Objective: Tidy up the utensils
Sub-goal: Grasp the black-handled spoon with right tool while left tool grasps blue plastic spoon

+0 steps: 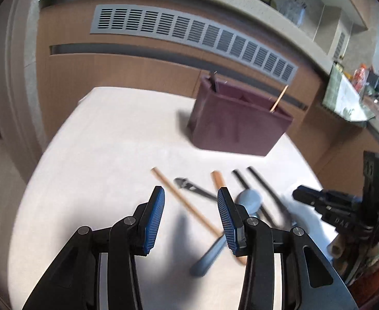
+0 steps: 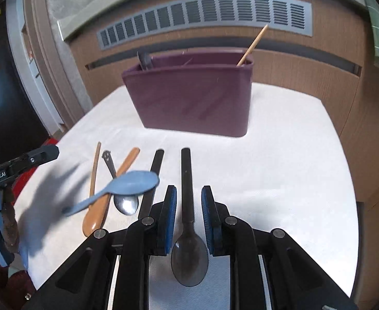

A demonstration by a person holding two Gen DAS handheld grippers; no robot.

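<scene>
Our left gripper point(image 1: 190, 208) hung with its blue pads wide apart over the white table point(image 1: 106, 155), nothing clamped between them; a wooden chopstick point(image 1: 184, 201) lay on the cloth in the gap beyond the tips, untouched. Our right gripper point(image 2: 188, 202) stood with its jaws parted to either side of a black spoon point(image 2: 188, 206), whose handle ran up between the pads and whose bowl lay nearest the camera; we saw clear gaps on both sides, so the pads were not pressing it. To the left of that spoon lay the rest of the utensils in a loose heap: a second black handle point(image 2: 153, 175), a blue spoon point(image 2: 127, 186) lying across an orange spoon point(image 2: 112, 193) and a metal spoon point(image 2: 123, 199). Well beyond them stood the purple organizer point(image 2: 192, 100), with one wooden chopstick point(image 2: 252, 45) leaning from its right end and a dark utensil point(image 2: 144, 60) at its left. A vented wooden panel point(image 2: 205, 13) backed the table.
</scene>
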